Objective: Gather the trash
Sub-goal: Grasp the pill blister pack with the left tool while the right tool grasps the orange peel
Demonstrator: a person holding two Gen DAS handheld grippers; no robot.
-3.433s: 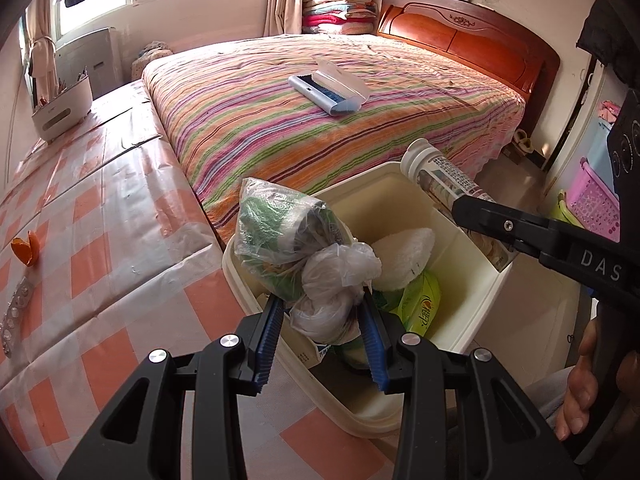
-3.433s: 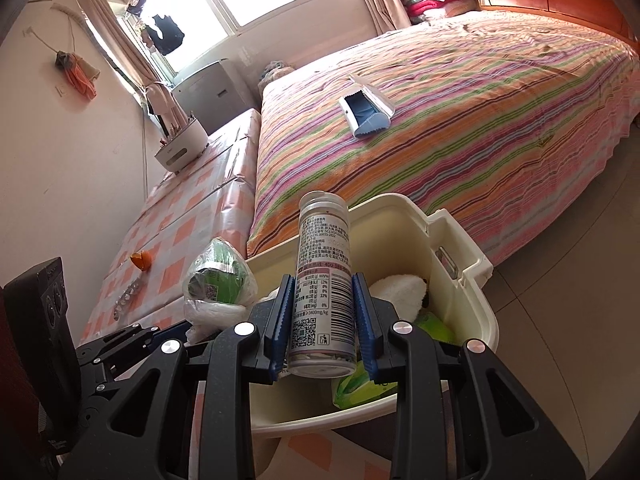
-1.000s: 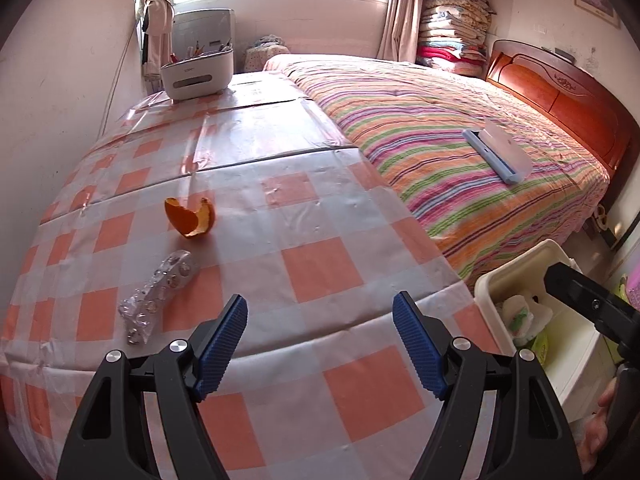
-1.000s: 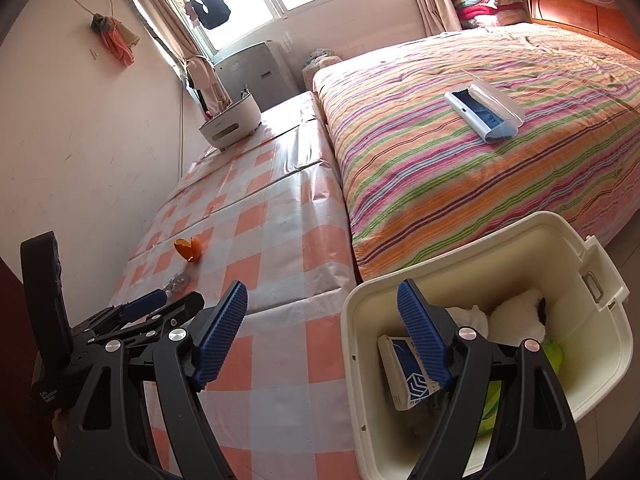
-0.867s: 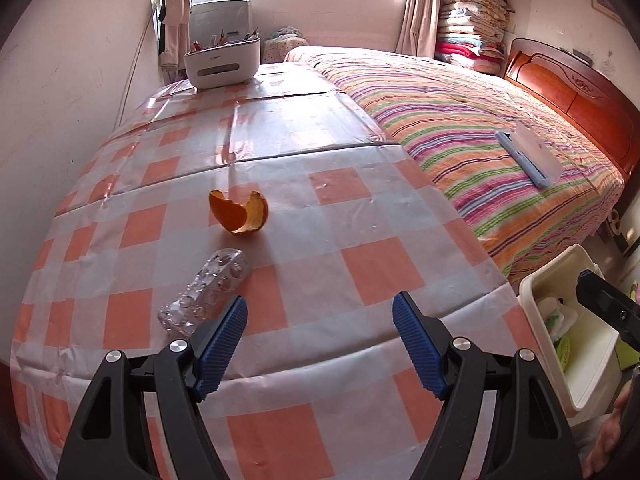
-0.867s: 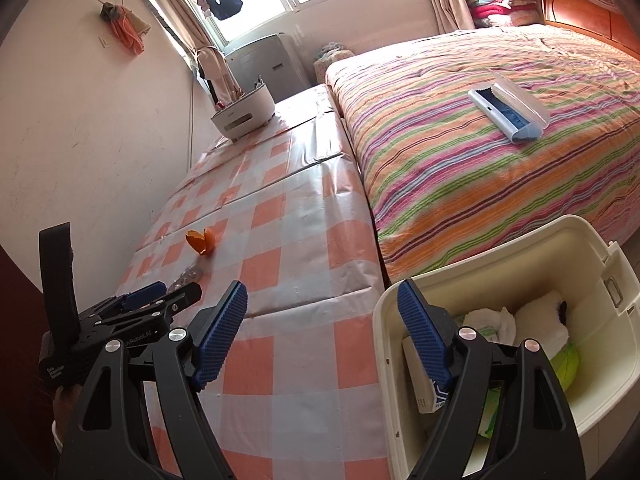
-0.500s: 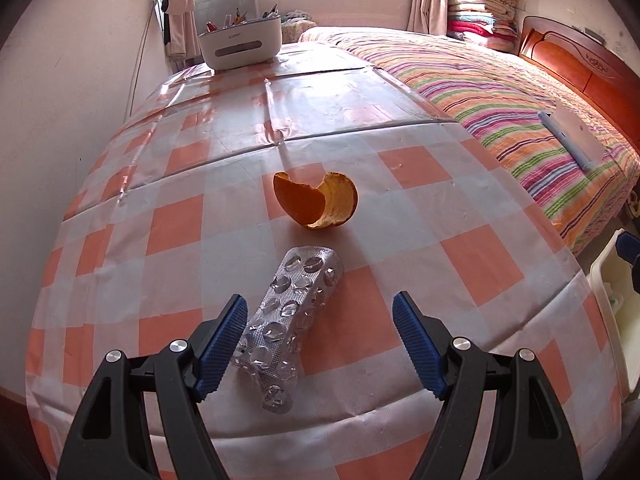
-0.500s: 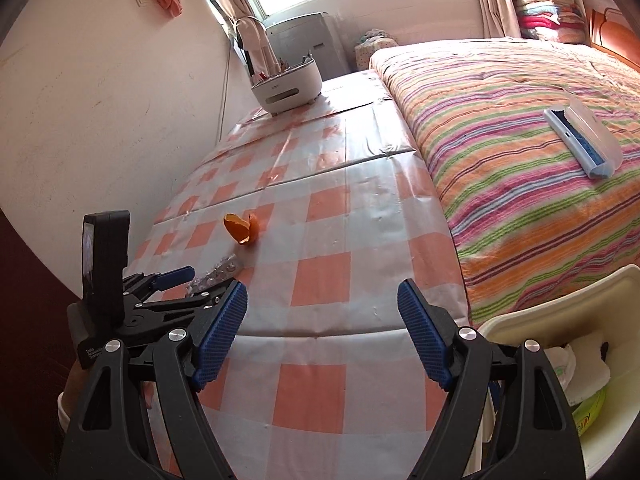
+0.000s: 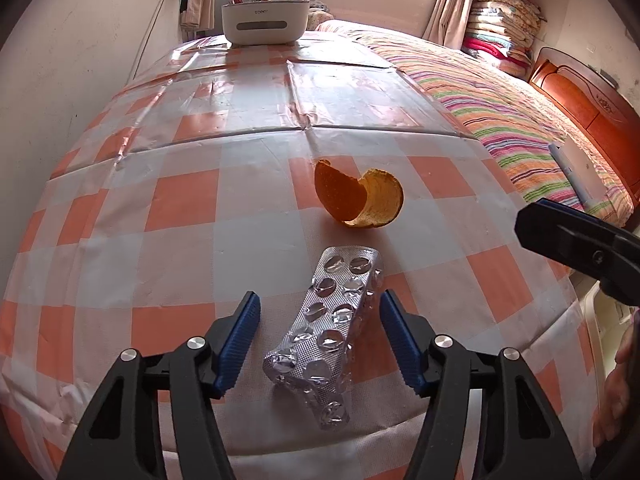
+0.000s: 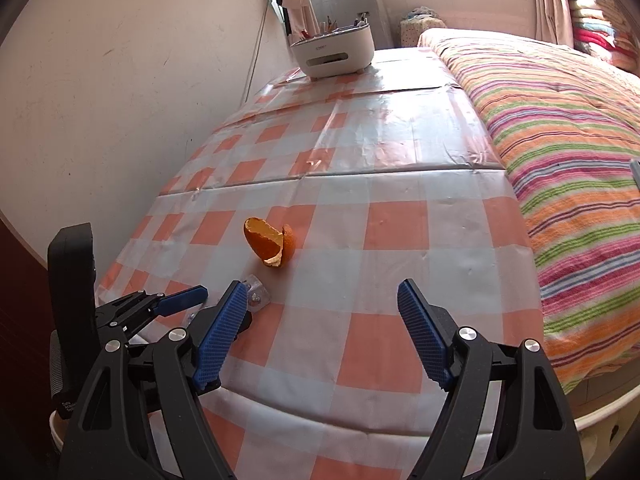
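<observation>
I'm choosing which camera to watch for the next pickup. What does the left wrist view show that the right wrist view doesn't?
Only the left wrist view shows the whole blister pack lying between the closing left gripper's pads, which do not touch it, and the headboard. Only the right wrist view shows the open, empty right gripper whole. Both show the orange peel, the white caddy, the checked table and the striped bed.
</observation>
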